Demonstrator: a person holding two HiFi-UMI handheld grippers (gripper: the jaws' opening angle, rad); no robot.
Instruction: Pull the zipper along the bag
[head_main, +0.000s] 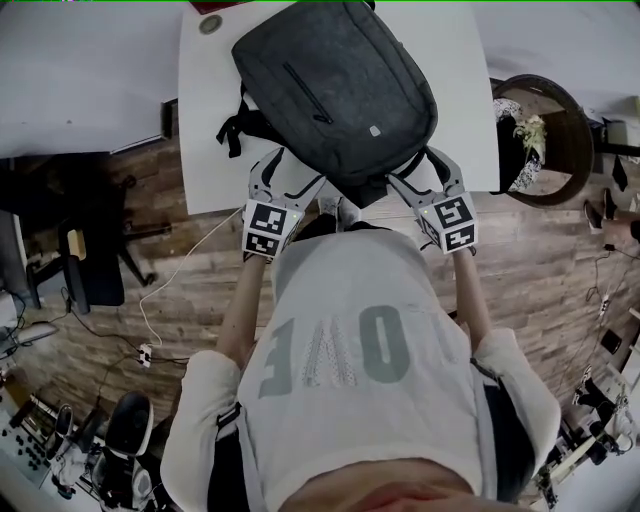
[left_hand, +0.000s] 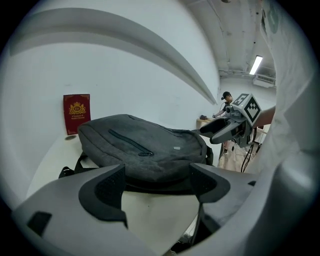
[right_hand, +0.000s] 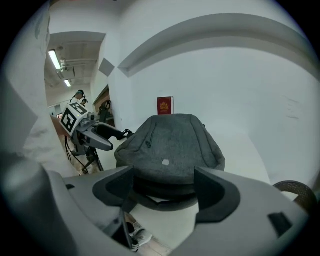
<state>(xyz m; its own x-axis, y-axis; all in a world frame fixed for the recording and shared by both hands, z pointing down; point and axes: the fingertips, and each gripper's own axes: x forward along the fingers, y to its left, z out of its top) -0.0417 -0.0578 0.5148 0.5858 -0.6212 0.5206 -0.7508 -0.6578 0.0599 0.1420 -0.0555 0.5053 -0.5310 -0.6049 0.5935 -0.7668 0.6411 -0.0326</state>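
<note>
The dark grey fabric backpack (head_main: 335, 95) lies on the white table (head_main: 215, 150) in your head view, its near end at the table's edge, with your left gripper (head_main: 290, 178) and right gripper (head_main: 422, 178) just beside that end, one on each side. In your left gripper view, the left gripper's (left_hand: 157, 182) jaws stand wide apart and grip nothing, with the backpack (left_hand: 145, 145) just ahead. In your right gripper view, the right gripper (right_hand: 165, 187) gapes equally wide and empty, facing the backpack (right_hand: 175, 142).
</note>
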